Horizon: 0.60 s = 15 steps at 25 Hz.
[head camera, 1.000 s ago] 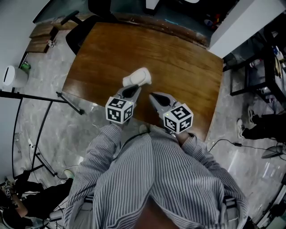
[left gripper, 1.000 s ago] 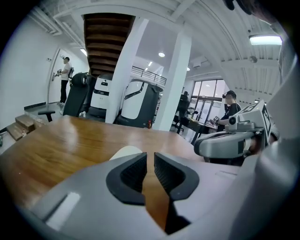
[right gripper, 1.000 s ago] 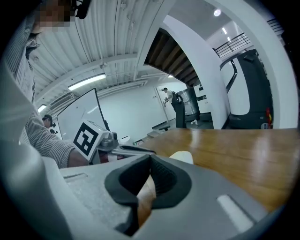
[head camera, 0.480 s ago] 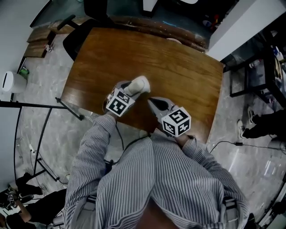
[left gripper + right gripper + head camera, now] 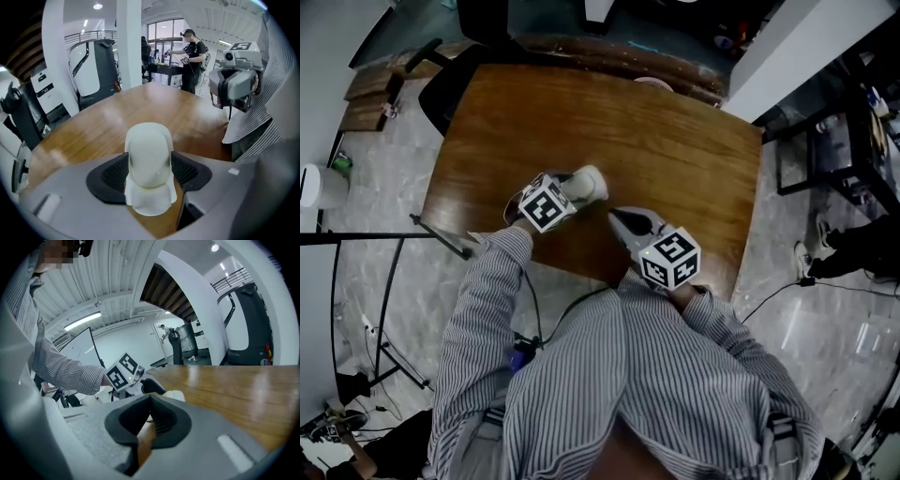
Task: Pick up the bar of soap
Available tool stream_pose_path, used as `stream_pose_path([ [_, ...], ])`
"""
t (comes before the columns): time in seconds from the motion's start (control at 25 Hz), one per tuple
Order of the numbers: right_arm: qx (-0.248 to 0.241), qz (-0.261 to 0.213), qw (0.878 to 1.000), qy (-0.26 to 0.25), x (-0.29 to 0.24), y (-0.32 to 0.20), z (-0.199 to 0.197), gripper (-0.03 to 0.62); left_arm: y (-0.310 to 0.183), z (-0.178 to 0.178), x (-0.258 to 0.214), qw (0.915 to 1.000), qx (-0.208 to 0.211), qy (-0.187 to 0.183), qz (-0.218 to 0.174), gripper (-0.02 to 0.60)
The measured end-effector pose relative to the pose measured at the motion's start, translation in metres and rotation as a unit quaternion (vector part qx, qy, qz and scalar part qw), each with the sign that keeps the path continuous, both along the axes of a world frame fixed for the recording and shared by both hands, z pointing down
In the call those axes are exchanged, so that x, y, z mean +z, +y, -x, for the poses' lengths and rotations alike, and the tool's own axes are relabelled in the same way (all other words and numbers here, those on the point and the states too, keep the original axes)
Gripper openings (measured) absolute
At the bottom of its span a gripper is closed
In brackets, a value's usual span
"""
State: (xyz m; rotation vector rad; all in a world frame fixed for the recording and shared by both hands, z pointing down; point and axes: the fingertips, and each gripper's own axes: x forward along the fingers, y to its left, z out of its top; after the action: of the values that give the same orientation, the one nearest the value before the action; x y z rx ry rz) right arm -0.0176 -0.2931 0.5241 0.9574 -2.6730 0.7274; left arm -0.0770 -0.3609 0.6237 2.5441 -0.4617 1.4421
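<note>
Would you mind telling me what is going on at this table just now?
A person holds a tool in each hand over a wooden table. The left tool has the white bar of soap between its jaws, which are opening. The soap lies on the table, not yet lifted. The right tool hangs nearby, jaws together with nothing between them.

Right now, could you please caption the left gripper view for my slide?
Left tool, jaws opening, straddles the white soap bar on the wooden table.
</note>
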Motion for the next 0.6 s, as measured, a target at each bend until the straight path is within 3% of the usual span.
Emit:
stream_pose_path([
  [0.28,0.013,0.007,1.000,-0.002,0.004,-0.004,-0.009,0.003,0.002,-0.003,0.005,0.9987,-0.008,0.021,0.047,0.284],
  [0.6,0.020,0.010,1.000,-0.002,0.007,-0.005,-0.017,0.003,0.002,-0.005,0.006,0.9991,-0.004,0.009,0.041,0.261],
])
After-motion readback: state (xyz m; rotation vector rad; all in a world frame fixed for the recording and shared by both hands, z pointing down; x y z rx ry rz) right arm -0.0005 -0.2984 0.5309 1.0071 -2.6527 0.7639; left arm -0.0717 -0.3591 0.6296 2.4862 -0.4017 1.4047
